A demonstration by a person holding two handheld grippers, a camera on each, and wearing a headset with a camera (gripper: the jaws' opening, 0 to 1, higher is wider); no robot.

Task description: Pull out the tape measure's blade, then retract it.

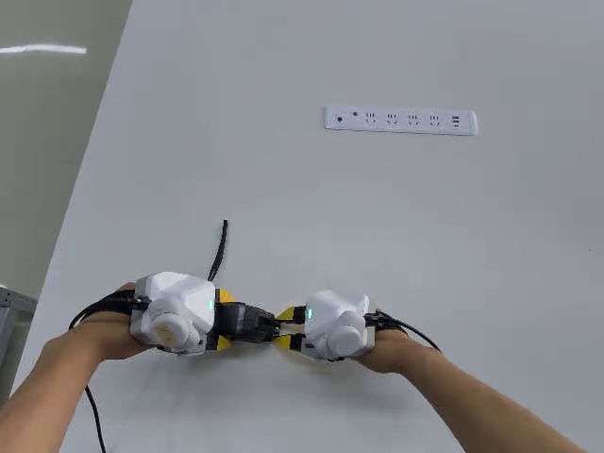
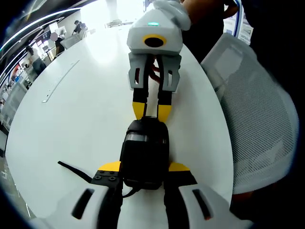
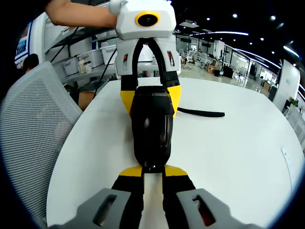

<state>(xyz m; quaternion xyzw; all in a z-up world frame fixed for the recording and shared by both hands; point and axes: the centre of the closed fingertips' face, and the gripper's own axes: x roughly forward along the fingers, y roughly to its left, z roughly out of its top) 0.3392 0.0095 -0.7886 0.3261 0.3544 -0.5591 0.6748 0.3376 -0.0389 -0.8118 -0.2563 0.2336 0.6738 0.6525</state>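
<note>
Yellow-tipped jaws of the left gripper (image 2: 144, 167) sit closest to us in the left gripper view, clenched on the sides of the black tape measure (image 2: 144, 152). The case lies lengthwise on the white counter (image 1: 377, 236), pointing away from these jaws. At the case's far end we see the right gripper (image 2: 151, 110) meeting it head on. In the right gripper view, that gripper's own jaws (image 3: 153, 171) are drawn close together and pinch the near end of the case (image 3: 151, 126); what they pinch there is too small for us to tell. From the head view, the tape measure (image 1: 247, 321) bridges the short gap between the left gripper (image 1: 225, 321) and the right gripper (image 1: 283, 327), near the counter's front edge. Our left hand (image 1: 109, 326) and right hand (image 1: 396, 349) hold them. A black strap (image 1: 219, 250) lies on the counter just behind the left gripper. A white power strip (image 1: 400, 120) lies well beyond. A mesh chair (image 2: 257, 119) stands beside the counter.
</note>
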